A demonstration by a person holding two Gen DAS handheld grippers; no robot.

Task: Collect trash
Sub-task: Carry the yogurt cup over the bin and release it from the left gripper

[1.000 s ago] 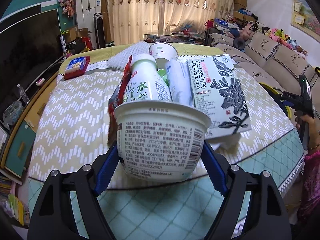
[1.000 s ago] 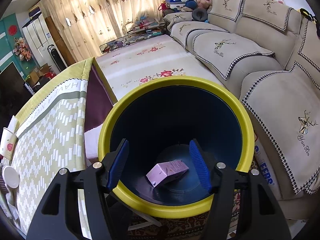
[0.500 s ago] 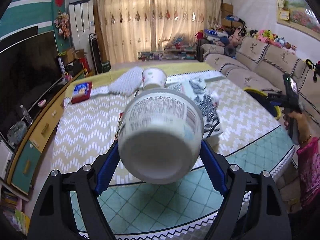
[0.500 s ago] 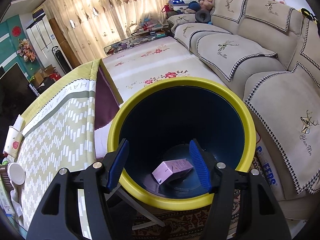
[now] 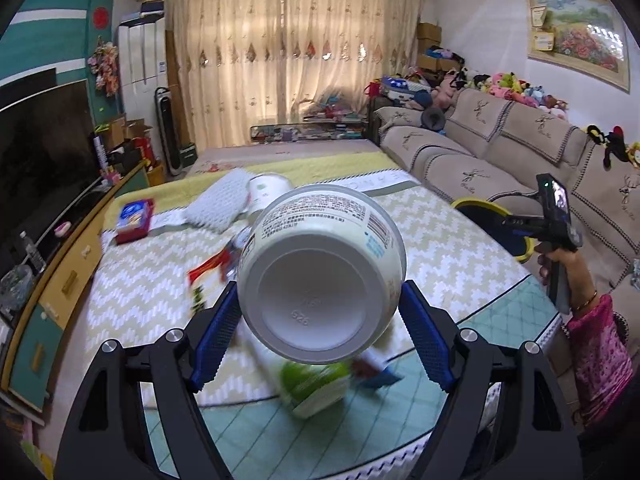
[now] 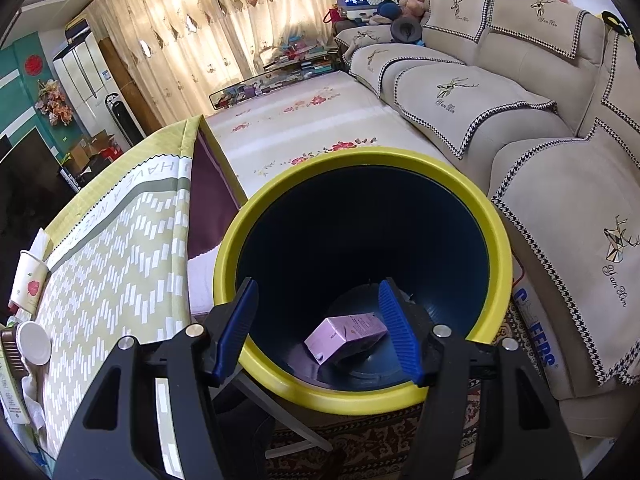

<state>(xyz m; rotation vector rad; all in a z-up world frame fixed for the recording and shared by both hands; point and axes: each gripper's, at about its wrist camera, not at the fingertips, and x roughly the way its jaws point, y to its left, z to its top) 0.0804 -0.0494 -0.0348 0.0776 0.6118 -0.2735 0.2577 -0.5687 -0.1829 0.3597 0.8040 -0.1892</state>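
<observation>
Jaws first: on the left gripper (image 5: 320, 334) we are seeing both blue pads (image 5: 214, 338) pressing the sides of a white tub (image 5: 320, 276), which is tilting so that its round base is facing the camera and its printed wall is pointing away. We are noting that the tub is sitting clear of the table (image 5: 132, 292), held up in the grip.

Working left to right in the left view: a red-and-blue box (image 5: 132, 220) is lying near the far left of the zigzag cloth; a white mesh pad (image 5: 222, 204) is lying beside a paper cup (image 5: 266, 192) behind the tub; a red wrapper (image 5: 208, 270) is showing just left of the tub; a blurred green-and-white item (image 5: 316, 388) is showing under the tub, too smeared for us to name. Far right, a hand (image 5: 560, 258) in a pink sleeve (image 5: 600, 360) is gripping the other tool's handle next to the yellow-rimmed bin (image 5: 486, 208).

On the right gripper (image 6: 320, 330) we are seeing the jaws spread with nothing between the pads. It is hanging over the bin's (image 6: 360, 160) open mouth. A pink carton (image 6: 344, 336) is lying tilted on the bin floor. At the left edge of this view, a white disc, which we are taking for the tub's face, (image 6: 34, 342) is showing beside the table.
</observation>
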